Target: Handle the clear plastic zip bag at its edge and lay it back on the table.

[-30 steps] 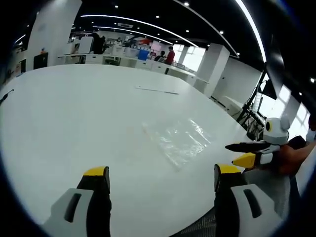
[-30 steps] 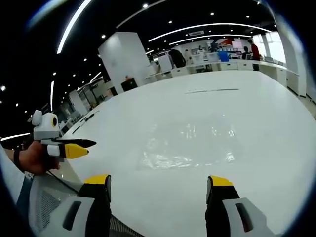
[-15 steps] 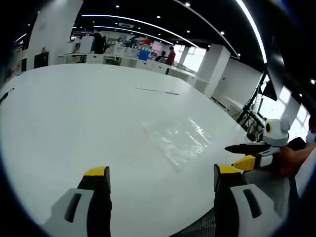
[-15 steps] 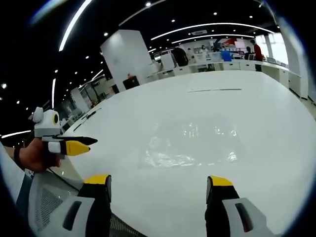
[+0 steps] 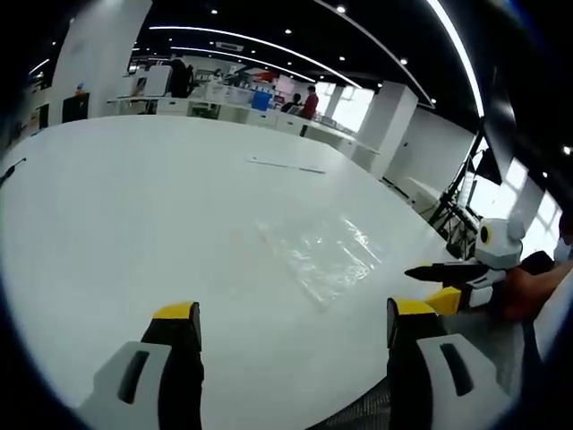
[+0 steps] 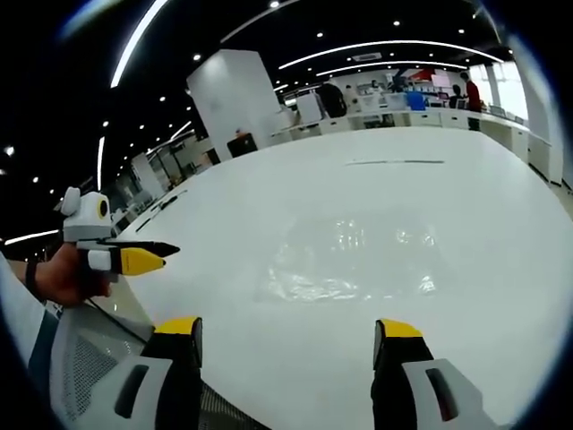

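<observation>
A clear plastic bag (image 5: 320,253) lies flat on a big white table (image 5: 134,206), near the table's front edge, and nothing is touching it. In the left gripper view the left gripper (image 5: 286,324) hangs over the table in front of the bag with its two yellow-tipped jaws spread wide and nothing between them. The right gripper (image 5: 436,282) comes into that view from the right side, held in a hand (image 5: 528,287), just past the table's edge and a little apart from the bag. In the right gripper view the bag (image 6: 354,260) sits in the middle of the table (image 6: 501,215), and the right gripper (image 6: 286,339) is held in front of it with its jaws wide apart and holding nothing. The left gripper (image 6: 148,257) shows at the left of that view, held in a hand (image 6: 63,278), off to the side of the bag. A long thin strip (image 5: 285,164) lies on the table farther back. Far away there are desks (image 5: 215,106) and a person in red (image 5: 309,100)
</observation>
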The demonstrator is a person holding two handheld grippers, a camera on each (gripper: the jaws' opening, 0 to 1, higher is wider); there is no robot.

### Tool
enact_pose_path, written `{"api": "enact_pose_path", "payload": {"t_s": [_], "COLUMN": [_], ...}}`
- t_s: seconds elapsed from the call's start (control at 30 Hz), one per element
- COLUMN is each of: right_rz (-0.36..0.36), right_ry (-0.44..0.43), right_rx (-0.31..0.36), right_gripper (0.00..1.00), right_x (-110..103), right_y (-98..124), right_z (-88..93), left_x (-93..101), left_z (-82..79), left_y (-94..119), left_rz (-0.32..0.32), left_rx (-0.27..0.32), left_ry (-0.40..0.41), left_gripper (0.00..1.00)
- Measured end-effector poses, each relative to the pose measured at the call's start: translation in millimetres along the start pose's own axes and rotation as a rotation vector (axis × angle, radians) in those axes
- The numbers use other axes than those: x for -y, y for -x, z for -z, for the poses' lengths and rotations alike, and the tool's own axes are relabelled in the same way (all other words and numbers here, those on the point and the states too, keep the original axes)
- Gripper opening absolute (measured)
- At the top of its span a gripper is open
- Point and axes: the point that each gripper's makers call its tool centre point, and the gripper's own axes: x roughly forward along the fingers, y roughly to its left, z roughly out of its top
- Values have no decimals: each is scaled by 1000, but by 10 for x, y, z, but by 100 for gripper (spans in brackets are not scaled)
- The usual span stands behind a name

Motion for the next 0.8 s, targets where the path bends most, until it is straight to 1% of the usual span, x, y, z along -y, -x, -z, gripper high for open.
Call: {"api": "enact_pose_path", "payload": {"t_s": [0.27, 0.4, 0.53, 0.6, 0.8], "right_rz": [-22, -37, -44, -54, -63], "right_ry": [30, 47, 59, 75, 111], "right_rx": [-20, -31, -32, -37, -59], "right_gripper": [78, 77, 77, 77, 77], "right_x": [-105, -130, -143, -183, -144], "right_y": [-69, -150, -216, -256, -394], "right_z": [-27, -37, -96, -120, -109], "left_x": [-2, -13, 12, 30, 27], "left_z": [-16, -27, -37, -40, -45], "left_y": [11, 17, 32, 36, 34], "left_rz": [1, 0, -1, 2, 5], "left_rx": [11, 18, 18, 15, 18], "left_ry": [4, 11, 13, 12, 17], "left_gripper": [84, 83, 83, 83, 82]}}
